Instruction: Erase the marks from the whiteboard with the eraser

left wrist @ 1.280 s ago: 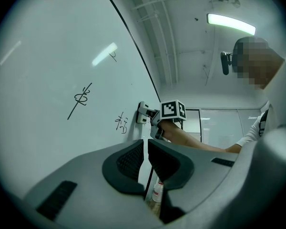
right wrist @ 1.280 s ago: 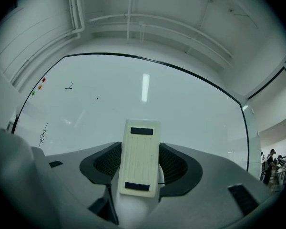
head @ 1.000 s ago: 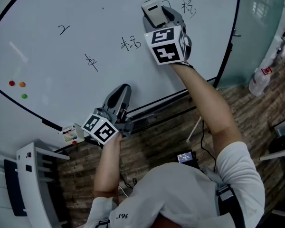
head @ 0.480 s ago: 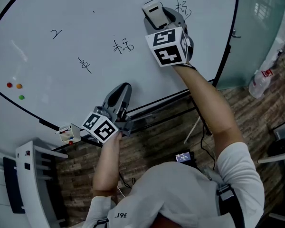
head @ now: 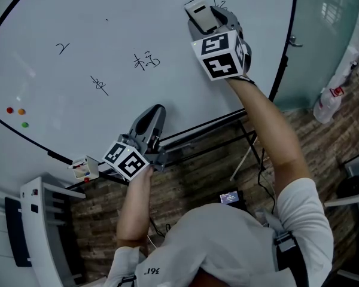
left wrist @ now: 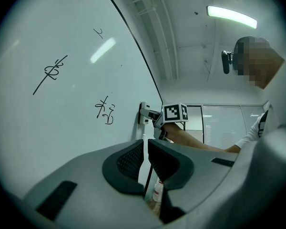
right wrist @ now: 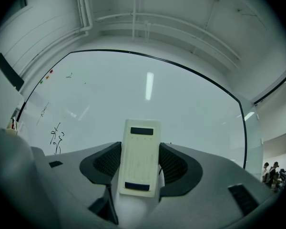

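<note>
White eraser (head: 198, 15), pinched by the right gripper (head: 208, 21), had slid onto the rightmost mark (head: 219, 5), almost wiping it; the left gripper (left wrist: 146, 151) hung pressed together.

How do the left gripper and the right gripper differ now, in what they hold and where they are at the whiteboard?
The right gripper is shut on the white rectangular eraser; the left gripper has its jaws together on nothing. The right gripper is high at the white whiteboard, while the left gripper sits low by its bottom edge. Both are grey and carry a marker cube.
</note>
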Demonstrator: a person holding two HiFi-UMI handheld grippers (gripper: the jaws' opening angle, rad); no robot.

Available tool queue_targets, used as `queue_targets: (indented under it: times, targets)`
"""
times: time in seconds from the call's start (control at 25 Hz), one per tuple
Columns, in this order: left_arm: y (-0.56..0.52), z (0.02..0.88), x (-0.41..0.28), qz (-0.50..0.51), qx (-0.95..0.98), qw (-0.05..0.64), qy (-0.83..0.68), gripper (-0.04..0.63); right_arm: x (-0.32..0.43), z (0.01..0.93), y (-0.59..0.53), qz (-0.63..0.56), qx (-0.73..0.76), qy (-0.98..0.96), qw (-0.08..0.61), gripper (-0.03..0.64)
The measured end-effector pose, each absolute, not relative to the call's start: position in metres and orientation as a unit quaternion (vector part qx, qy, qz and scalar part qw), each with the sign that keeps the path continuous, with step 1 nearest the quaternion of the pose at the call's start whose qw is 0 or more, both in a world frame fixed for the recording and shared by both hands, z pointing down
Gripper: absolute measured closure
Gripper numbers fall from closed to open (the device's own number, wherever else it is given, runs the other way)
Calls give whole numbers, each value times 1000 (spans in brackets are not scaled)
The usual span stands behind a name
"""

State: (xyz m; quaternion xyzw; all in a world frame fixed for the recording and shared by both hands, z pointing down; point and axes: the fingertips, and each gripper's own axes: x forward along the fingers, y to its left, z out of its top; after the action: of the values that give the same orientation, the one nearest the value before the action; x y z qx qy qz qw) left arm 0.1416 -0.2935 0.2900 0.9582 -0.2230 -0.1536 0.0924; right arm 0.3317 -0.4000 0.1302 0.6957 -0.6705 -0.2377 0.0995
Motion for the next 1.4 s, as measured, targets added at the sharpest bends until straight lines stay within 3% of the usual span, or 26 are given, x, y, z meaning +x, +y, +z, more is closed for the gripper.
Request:
queue_targets:
  times: [0.8,1.4]
  targets:
    - [-295,299,168,-142,957,99,-231,560,410,138,-399,-201,716,-665,71,354]
    - [-293,303,143,-144,954,100,-242,560,469,152,-398,-177,757,-623,79,354]
